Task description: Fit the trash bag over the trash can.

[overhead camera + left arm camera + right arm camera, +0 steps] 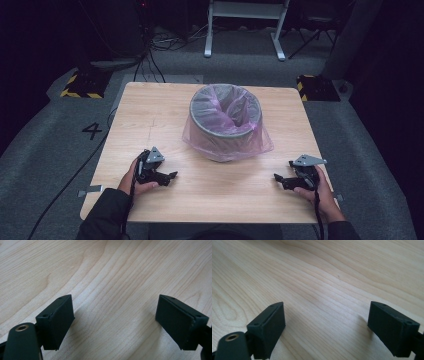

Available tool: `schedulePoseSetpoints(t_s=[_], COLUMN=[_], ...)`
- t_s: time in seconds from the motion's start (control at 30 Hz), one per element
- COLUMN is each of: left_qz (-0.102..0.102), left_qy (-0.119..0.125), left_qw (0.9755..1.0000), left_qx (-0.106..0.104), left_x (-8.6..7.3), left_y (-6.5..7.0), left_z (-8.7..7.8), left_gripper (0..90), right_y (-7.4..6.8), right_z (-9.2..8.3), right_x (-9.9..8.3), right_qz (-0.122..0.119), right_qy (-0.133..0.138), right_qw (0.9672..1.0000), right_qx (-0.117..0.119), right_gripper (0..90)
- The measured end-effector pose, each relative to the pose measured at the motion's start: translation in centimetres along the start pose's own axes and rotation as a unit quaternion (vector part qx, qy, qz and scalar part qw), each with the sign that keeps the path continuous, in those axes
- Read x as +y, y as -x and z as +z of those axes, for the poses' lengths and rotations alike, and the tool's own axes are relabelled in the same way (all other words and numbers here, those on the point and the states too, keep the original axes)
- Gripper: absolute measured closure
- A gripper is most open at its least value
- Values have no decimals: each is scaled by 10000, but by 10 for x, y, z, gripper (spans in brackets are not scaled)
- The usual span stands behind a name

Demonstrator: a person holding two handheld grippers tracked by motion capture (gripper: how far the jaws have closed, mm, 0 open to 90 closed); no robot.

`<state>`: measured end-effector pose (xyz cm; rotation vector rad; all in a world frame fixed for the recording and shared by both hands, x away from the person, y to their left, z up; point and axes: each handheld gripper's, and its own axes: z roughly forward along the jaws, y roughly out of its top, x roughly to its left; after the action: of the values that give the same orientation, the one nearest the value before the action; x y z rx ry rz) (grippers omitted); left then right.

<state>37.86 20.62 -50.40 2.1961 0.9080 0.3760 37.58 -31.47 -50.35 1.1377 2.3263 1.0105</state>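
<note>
A grey round bin [226,120] lined with a translucent pink bag stands in the middle of the wooden table [165,107]. The bag's loose skirt spreads around the bin's base. My left gripper [171,177] rests low over the table's near left part, jaws pointing right, open with nothing between them. In the left gripper view the left gripper [115,322] shows bare wood between its wide-set pads. My right gripper [278,179] sits at the near right, jaws pointing left, open. In the right gripper view the right gripper [327,325] also has only wood grain between its pads.
Grey carpet surrounds the table. Two black floor blocks with yellow stripes [82,85] [317,86] lie beyond the far corners. A white frame's legs [245,30] stand at the back. Cables [150,65] trail across the floor at left.
</note>
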Motion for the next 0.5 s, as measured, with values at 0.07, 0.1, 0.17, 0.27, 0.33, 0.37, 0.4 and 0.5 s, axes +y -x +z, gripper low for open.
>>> schedulePoseSetpoints(t_s=[0.07,0.1,0.17,0.27,0.33,0.37,0.4,0.5], left_qz=[1,2,0,0,0,-1,0,-1], left_qy=[2,-4,1,0,-5,1,-5,-4], left_qw=[10000,10000,10000,10000,10000,10000,10000,10000], left_qx=[1,2,3,3,4,1,4,4], left_x=[0,0,0,0,0,0,0,0], left_y=[0,0,0,0,0,0,0,0], left_z=[0,0,0,0,0,0,0,0], left_gripper=[151,150,151,151,151,150,150,151], right_y=[3,4,8,12,13,13,14,14], right_z=[-2,-3,-4,-6,-7,-7,-8,-8], right_x=[-2,-3,-4,-6,-7,-7,-7,-7], right_qz=[51,77,105,178,221,244,264,279], right_qy=[-3,-6,-8,-12,-11,-9,-8,-3], right_qw=[10000,9999,9999,9997,9995,9994,9993,9992], right_qx=[-71,-80,-115,-168,-213,-241,-250,-278], right_gripper=[141,140,139,141,140,141,141,140])
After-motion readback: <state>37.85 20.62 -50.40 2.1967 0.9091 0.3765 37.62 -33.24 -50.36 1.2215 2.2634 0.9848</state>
